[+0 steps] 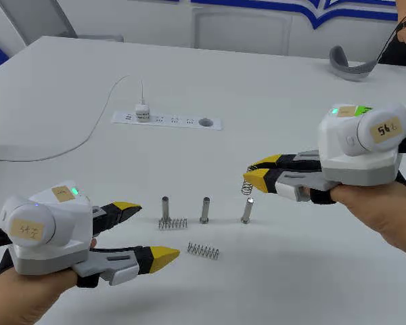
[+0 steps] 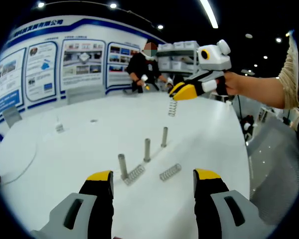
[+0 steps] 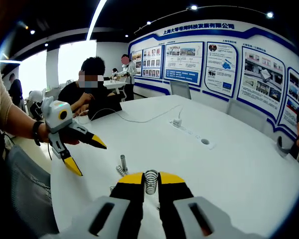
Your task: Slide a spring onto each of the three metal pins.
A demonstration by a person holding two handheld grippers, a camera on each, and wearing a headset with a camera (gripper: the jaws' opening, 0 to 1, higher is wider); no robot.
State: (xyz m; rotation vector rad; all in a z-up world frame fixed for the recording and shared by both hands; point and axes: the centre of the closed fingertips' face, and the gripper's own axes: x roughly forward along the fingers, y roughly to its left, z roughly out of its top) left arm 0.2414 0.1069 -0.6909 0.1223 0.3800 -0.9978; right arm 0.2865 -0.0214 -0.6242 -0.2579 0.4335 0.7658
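Note:
Three metal pins stand upright in a row on the white table: left pin (image 1: 165,206), middle pin (image 1: 205,209), right pin (image 1: 247,210). One spring (image 1: 172,223) lies at the foot of the left pin, and another spring (image 1: 203,251) lies nearer me. My right gripper (image 1: 252,173) is shut on a third spring (image 1: 247,183), which hangs just above the right pin. The right gripper view shows that spring (image 3: 150,181) pinched between the yellow tips (image 3: 150,178). My left gripper (image 1: 155,230) is open and holds nothing, left of the pins. Its own view shows the pins (image 2: 147,149) ahead.
A white power strip (image 1: 166,120) with a plug and cable lies behind the pins. At the far right of the table sits a grey headband (image 1: 352,68). A person (image 3: 92,84) sits at the table's far side.

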